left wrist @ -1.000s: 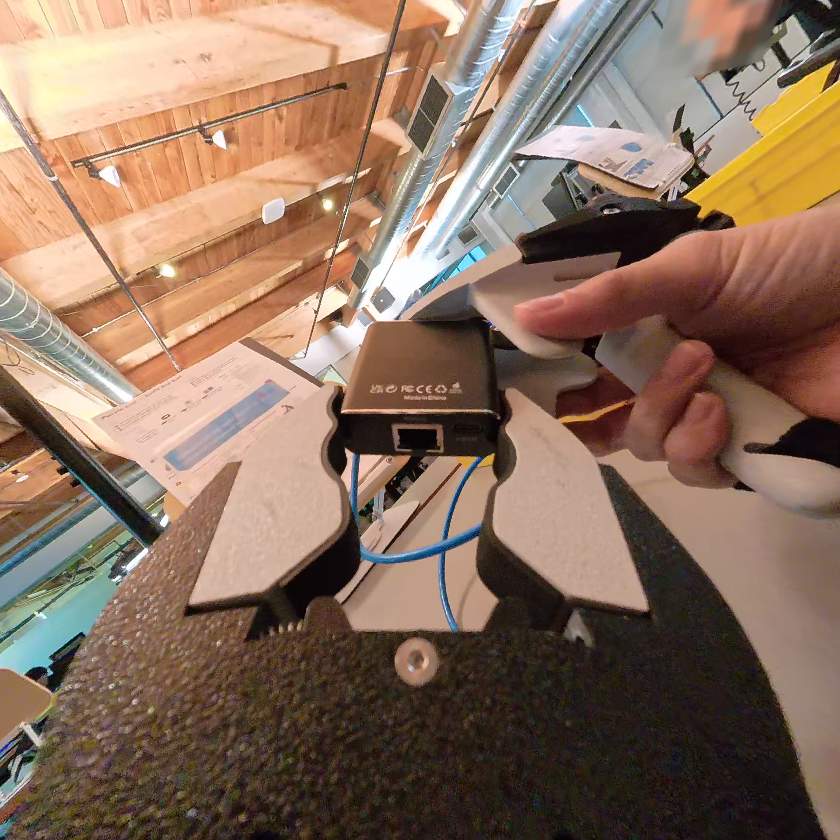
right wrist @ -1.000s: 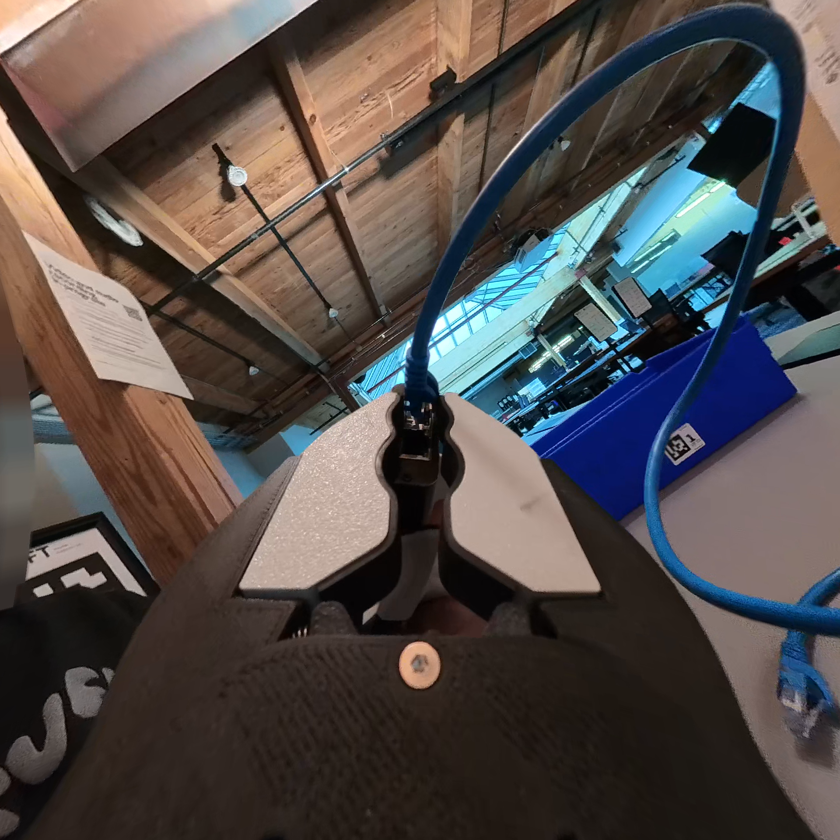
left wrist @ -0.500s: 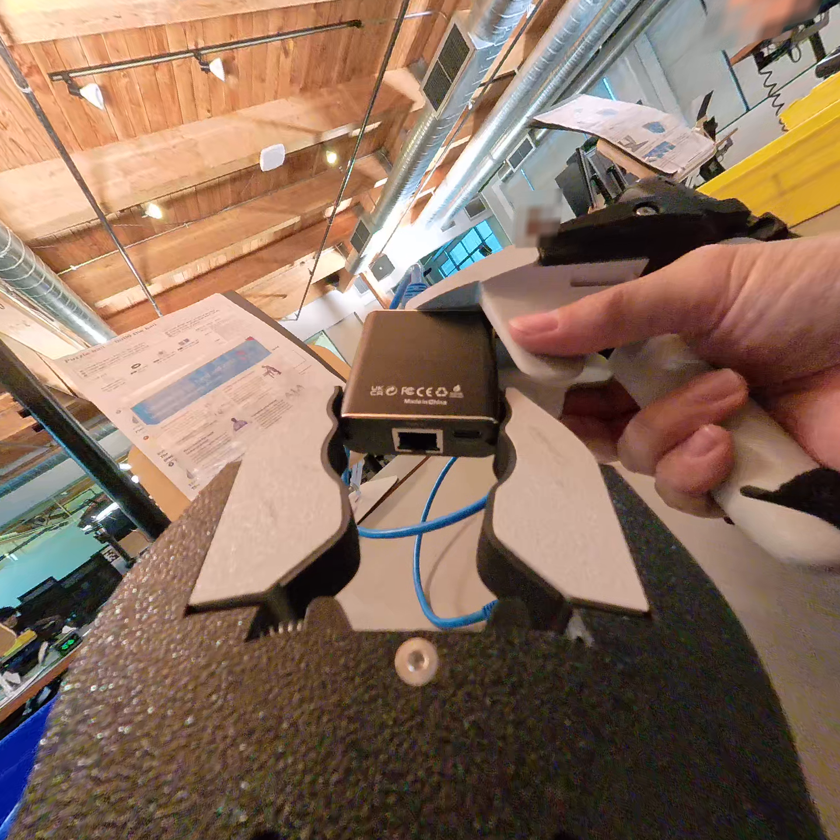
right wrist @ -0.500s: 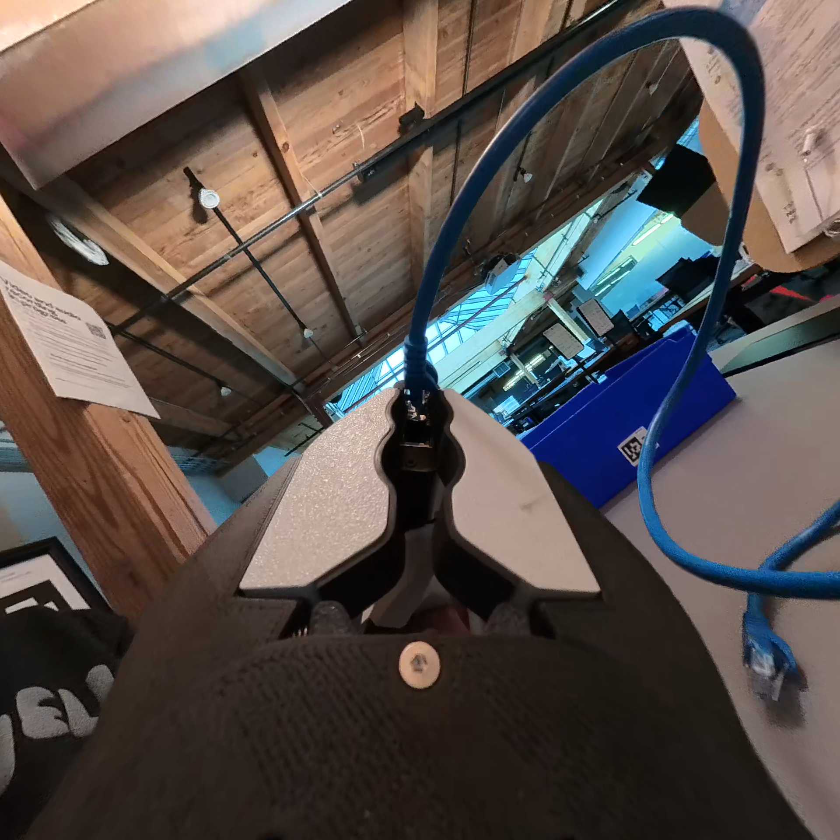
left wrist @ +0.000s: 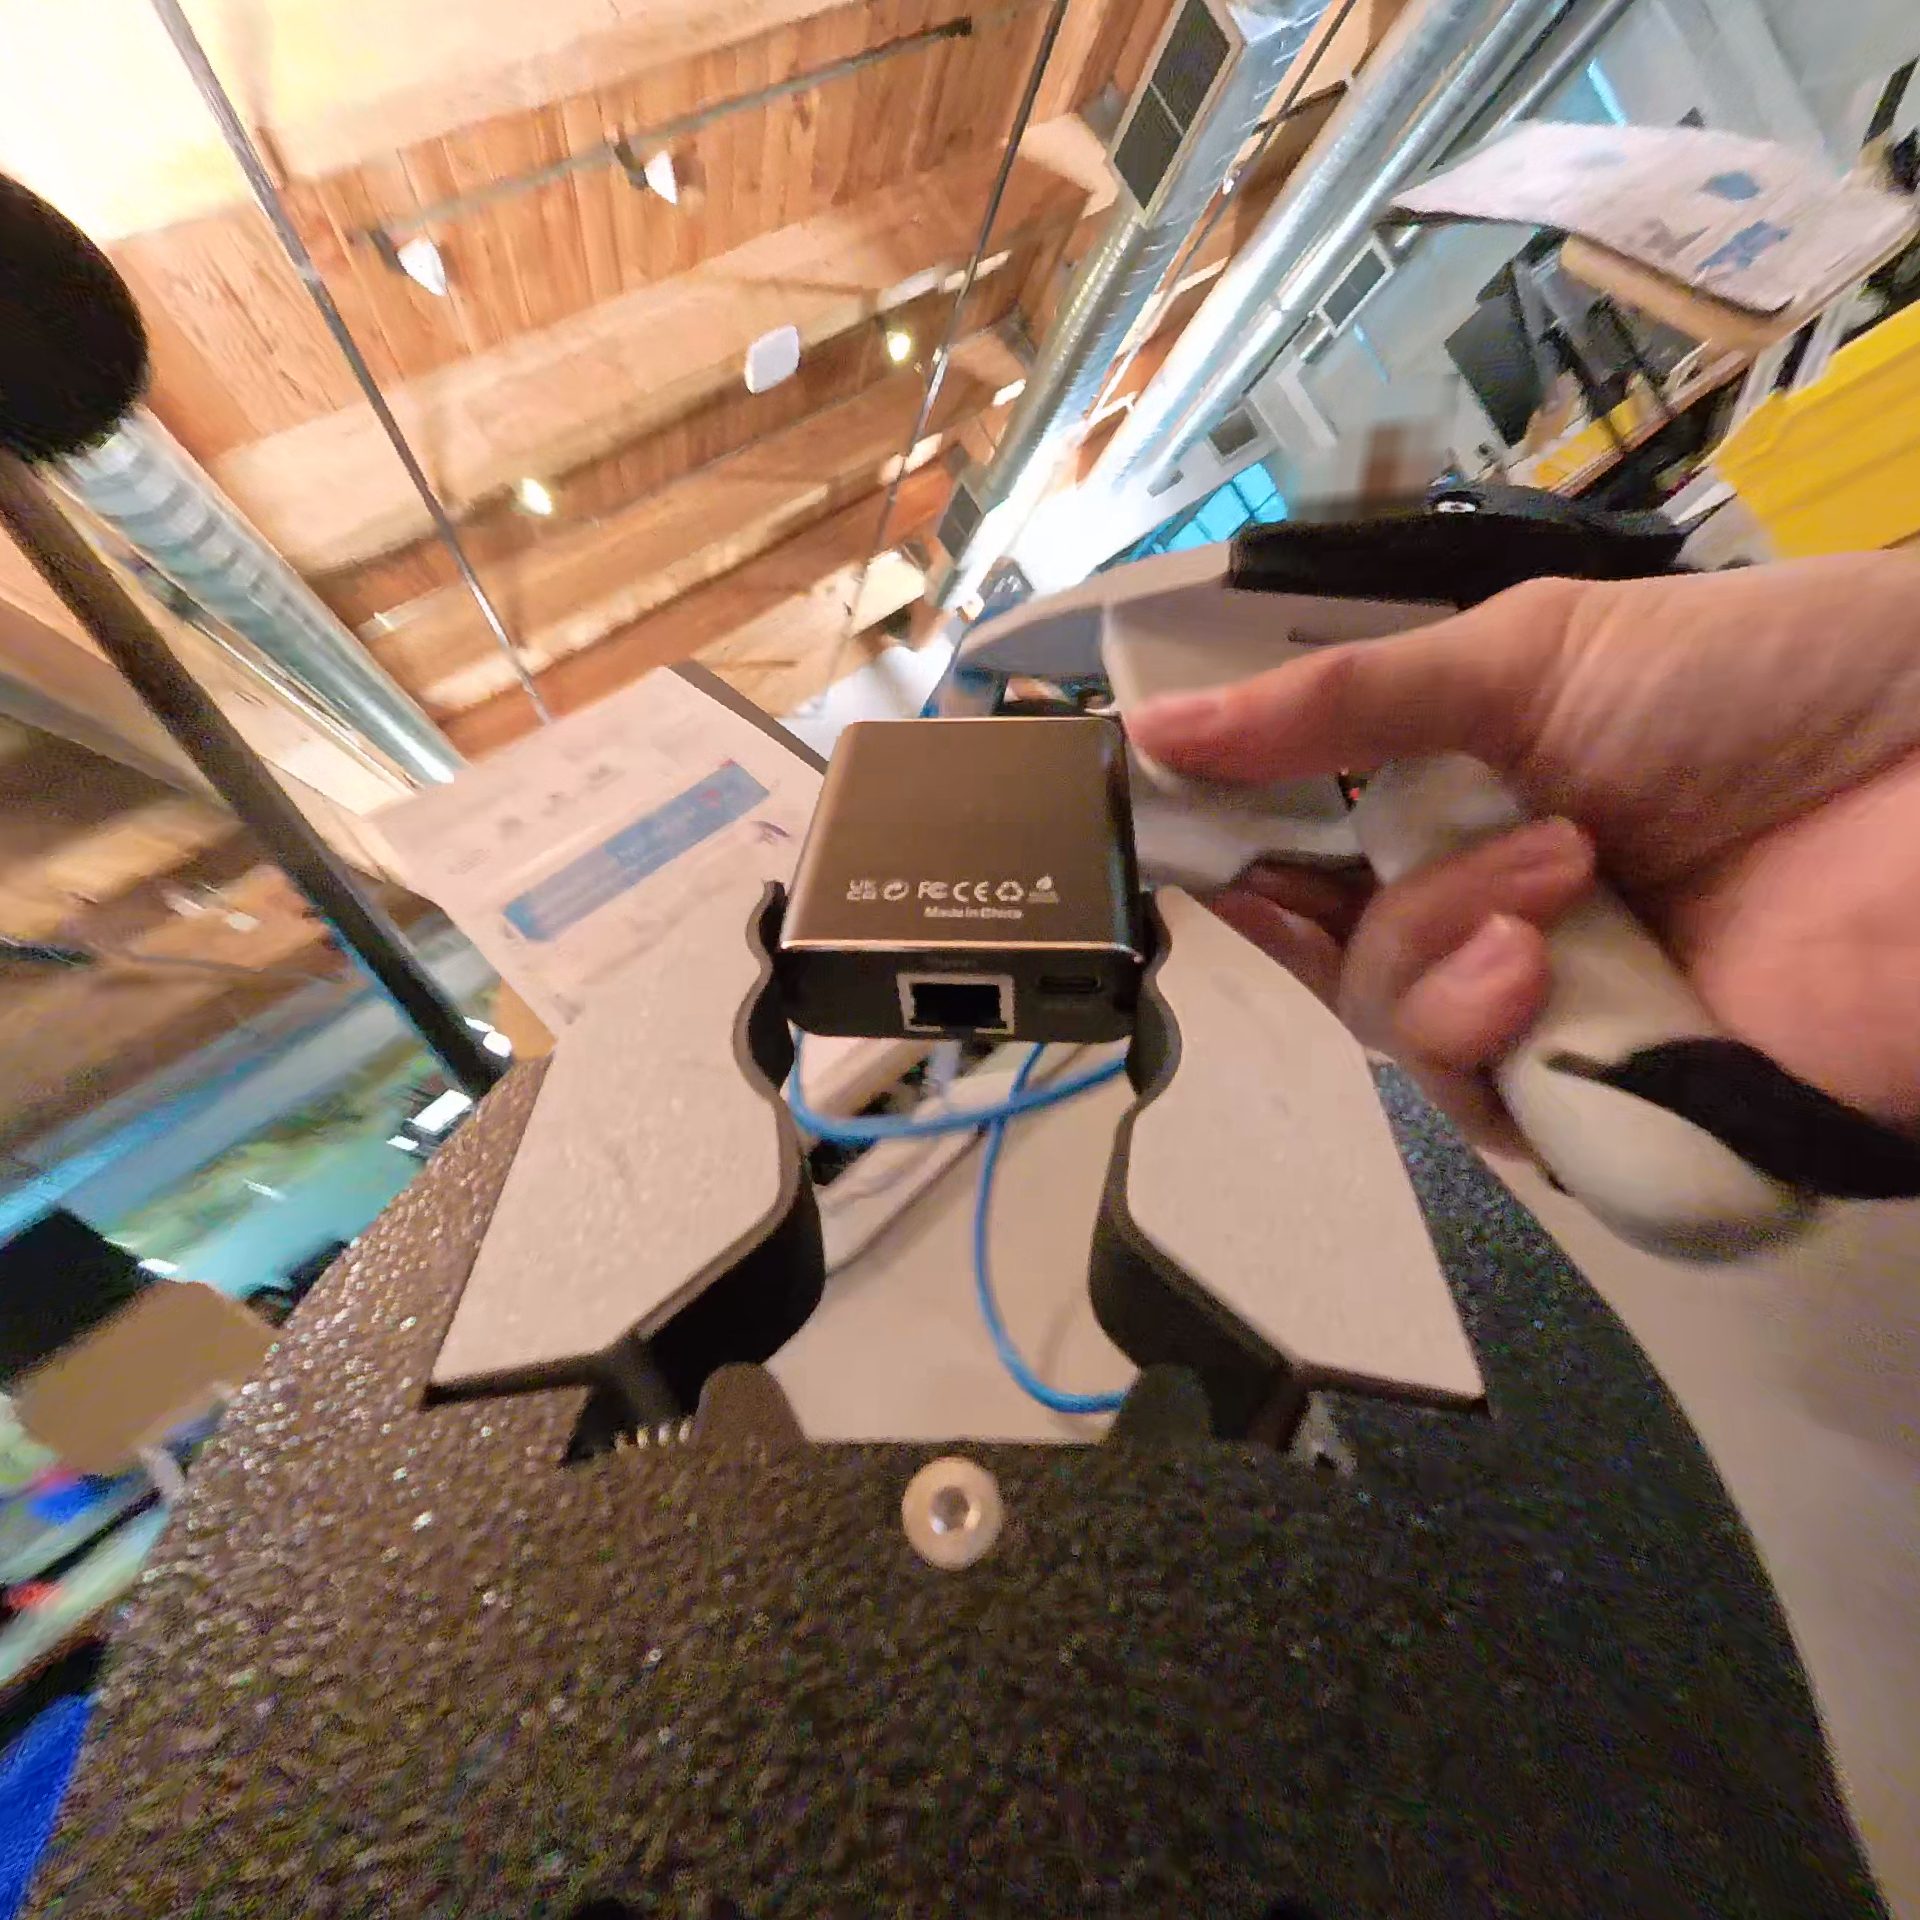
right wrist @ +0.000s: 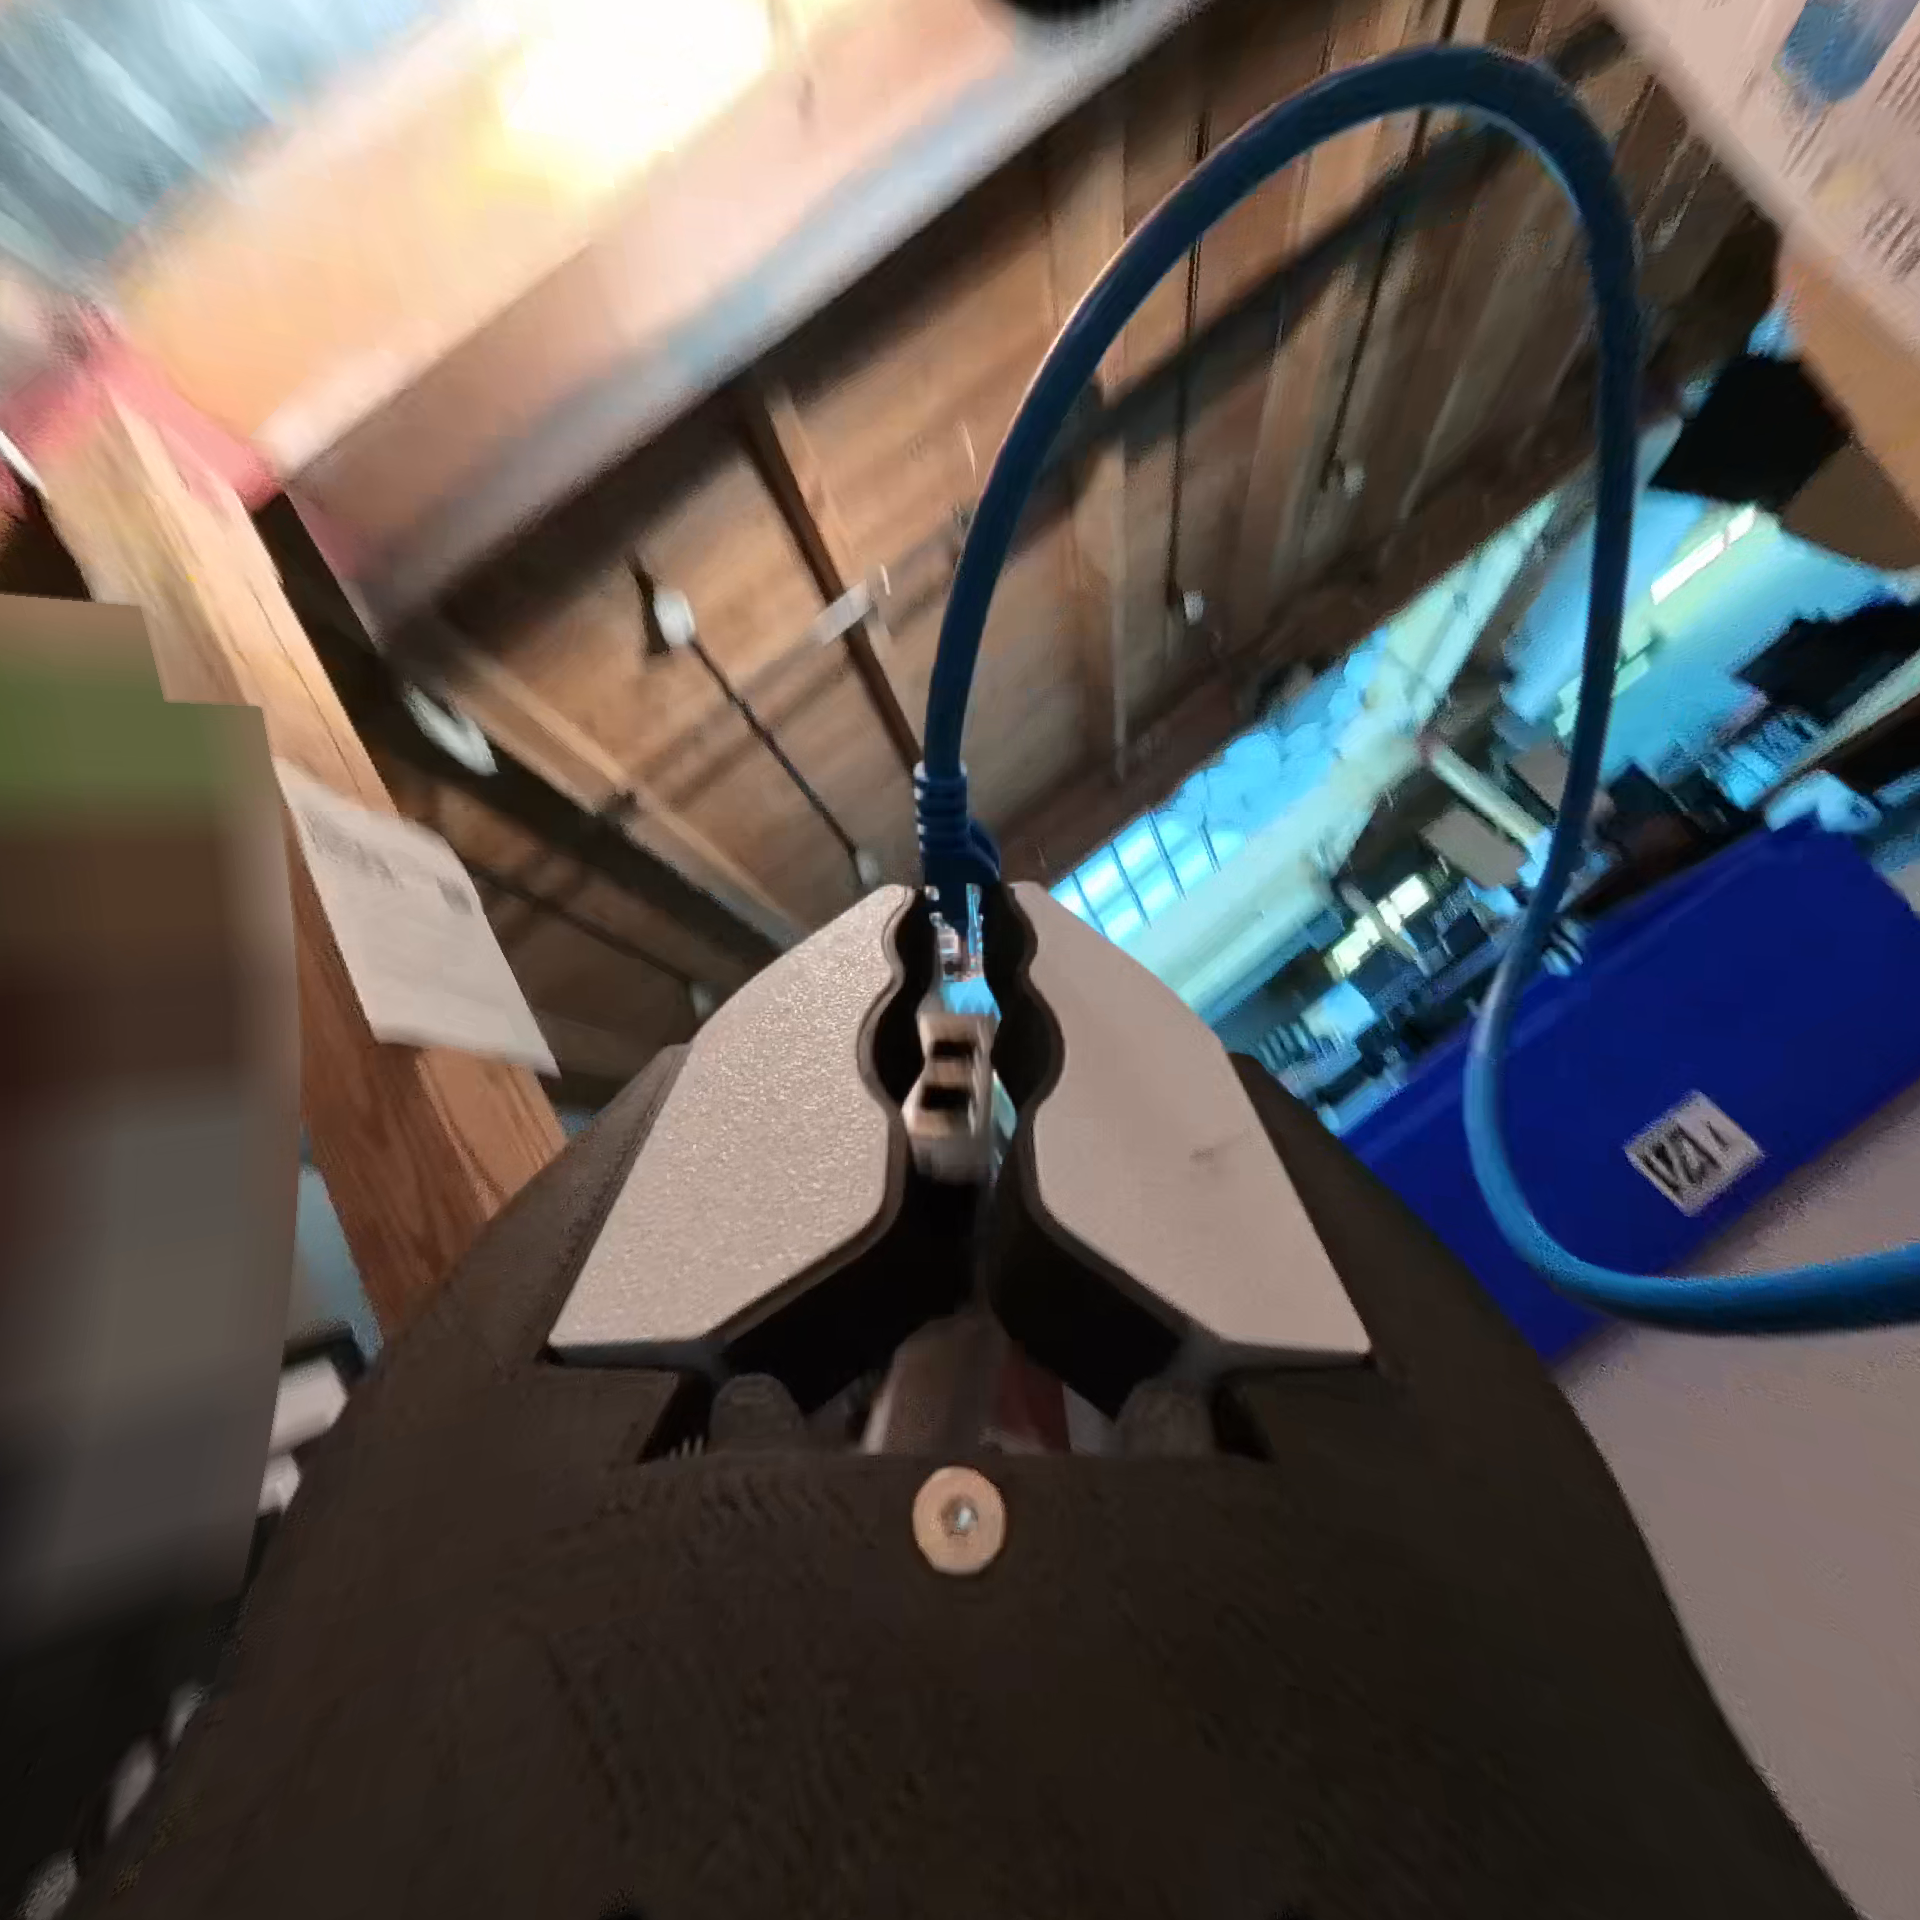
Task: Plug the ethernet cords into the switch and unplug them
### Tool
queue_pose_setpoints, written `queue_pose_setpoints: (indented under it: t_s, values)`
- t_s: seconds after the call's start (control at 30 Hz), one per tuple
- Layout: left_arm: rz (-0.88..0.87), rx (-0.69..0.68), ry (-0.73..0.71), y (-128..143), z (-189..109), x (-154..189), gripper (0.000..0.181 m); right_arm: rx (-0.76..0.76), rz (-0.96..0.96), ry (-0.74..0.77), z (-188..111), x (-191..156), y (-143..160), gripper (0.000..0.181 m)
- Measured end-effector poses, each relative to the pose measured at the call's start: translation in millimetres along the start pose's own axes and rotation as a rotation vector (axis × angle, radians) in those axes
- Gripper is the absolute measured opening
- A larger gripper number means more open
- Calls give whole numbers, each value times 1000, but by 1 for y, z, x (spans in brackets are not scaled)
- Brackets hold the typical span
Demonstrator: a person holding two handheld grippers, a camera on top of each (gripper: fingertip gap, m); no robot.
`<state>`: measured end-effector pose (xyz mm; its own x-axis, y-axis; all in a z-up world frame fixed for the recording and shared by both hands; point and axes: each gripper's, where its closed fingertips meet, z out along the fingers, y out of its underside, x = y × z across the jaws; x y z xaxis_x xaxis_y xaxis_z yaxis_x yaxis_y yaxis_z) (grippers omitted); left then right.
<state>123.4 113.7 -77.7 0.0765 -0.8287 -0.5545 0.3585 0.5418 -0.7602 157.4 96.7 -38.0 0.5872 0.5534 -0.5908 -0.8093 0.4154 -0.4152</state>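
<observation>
While left gripper [left wrist: 956, 977] clamps switch [left wrist: 961, 883], underside bears printed marks.

Switch [left wrist: 961, 831] casing: dark brushed metal, soft sheen; port face smooth black plastic. Left gripper [left wrist: 956, 997] pads [left wrist: 655, 1174] matt grey, finely grained; body rough, speckled black. Ethernet cord [right wrist: 1226, 312]: smooth blue rubbery jacket, clear glossy plastic plug between right gripper [right wrist: 961, 966] pads. Ceiling [left wrist: 644, 343]: bare wood planks. Ducts [left wrist: 1195, 260]: ribbed shiny metal. Bin [right wrist: 1683, 1081]: glossy blue plastic.
</observation>
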Motion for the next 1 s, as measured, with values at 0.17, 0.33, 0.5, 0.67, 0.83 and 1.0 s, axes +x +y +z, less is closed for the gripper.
queue_pose_setpoints:
  t_s: [0.17,0.33,0.5,0.67,0.83,1.0]
  values:
    - [-7,8,10,4,-5,-6,62,-188,-297,73,6,-13,-9,12]
    - [-85,-13,-22,15,-10,-33,63,-455,-574,170,11,-35,-53,12]
    - [-158,-48,-42,29,-16,-48,62,-597,-631,189,9,-69,-126,12]
    - [-158,-62,-37,33,-20,-49,62,-646,-623,307,-23,-51,-189,12]
    - [-180,-71,-32,38,-23,-50,62,-520,-511,436,-76,-8,-242,13]
    - [-189,-82,-20,42,-24,-48,62,-623,-307,782,-162,71,-231,12]
